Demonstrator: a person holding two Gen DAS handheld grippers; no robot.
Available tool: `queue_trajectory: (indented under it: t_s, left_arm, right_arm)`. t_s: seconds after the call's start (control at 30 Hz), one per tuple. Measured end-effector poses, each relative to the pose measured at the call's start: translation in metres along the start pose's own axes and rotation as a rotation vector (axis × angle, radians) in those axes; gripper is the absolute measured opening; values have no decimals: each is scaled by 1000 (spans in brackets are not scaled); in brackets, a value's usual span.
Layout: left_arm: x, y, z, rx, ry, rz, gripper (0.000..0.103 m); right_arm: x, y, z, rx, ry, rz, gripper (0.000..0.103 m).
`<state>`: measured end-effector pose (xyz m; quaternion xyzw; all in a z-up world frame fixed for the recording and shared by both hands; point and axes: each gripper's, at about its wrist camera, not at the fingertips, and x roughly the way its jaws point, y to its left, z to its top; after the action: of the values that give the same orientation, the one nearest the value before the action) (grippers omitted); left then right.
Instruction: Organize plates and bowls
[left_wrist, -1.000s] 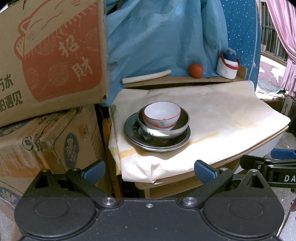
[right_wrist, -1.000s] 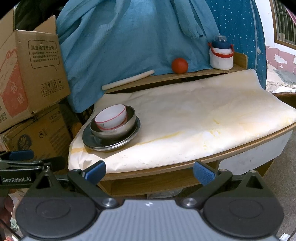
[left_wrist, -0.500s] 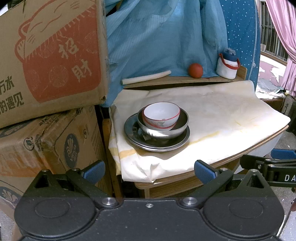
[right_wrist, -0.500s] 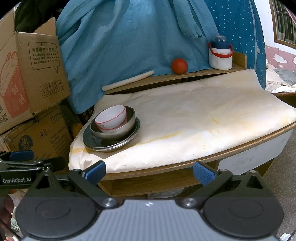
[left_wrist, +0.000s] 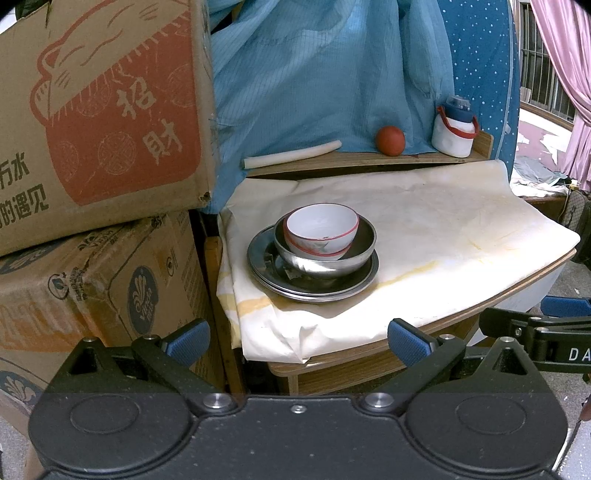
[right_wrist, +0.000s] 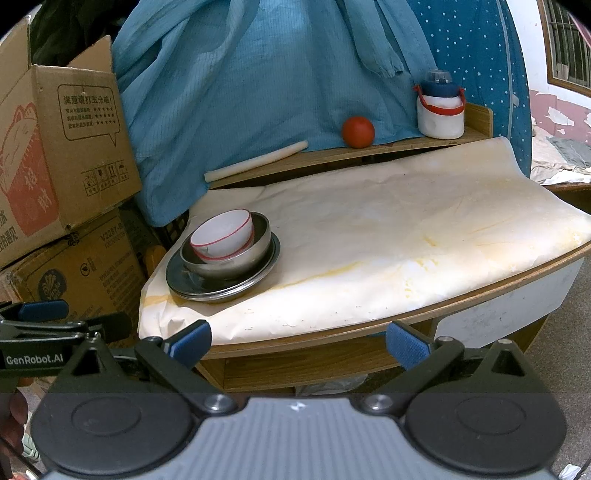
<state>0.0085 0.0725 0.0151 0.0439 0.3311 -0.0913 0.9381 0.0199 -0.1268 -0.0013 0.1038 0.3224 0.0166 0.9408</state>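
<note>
A white bowl with a red rim (left_wrist: 320, 232) (right_wrist: 223, 234) sits tilted inside a steel bowl (left_wrist: 328, 258) (right_wrist: 236, 258), which rests on stacked steel plates (left_wrist: 295, 286) (right_wrist: 207, 286) at the left end of a paper-covered table (left_wrist: 443, 236) (right_wrist: 406, 229). My left gripper (left_wrist: 297, 341) is open and empty, below and in front of the table edge. My right gripper (right_wrist: 297, 343) is open and empty, also in front of the table edge. Each gripper shows at the side of the other's view: the right one (left_wrist: 546, 328) and the left one (right_wrist: 55, 325).
Stacked cardboard boxes (left_wrist: 99, 122) (right_wrist: 62, 147) stand left of the table. A raised shelf behind holds a white roll (left_wrist: 291, 155) (right_wrist: 255, 160), a red ball (left_wrist: 390, 140) (right_wrist: 357, 132) and a white jug (left_wrist: 453, 129) (right_wrist: 439, 107). Blue cloth (left_wrist: 325, 66) hangs behind.
Both views have shifted only slightly; the stack of dishes has not moved and both grippers stay open.
</note>
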Motion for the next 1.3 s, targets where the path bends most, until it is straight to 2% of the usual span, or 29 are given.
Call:
queue_trajectory:
  t_s: [1.0, 1.3]
  left_arm:
    - [-1, -1, 0, 6, 0, -4, 102]
    - [-2, -7, 0, 44, -6, 0, 102]
  right_arm:
    - [-2, 4, -1, 7, 0, -4, 103]
    - [-2, 5, -2, 9, 4, -5, 103]
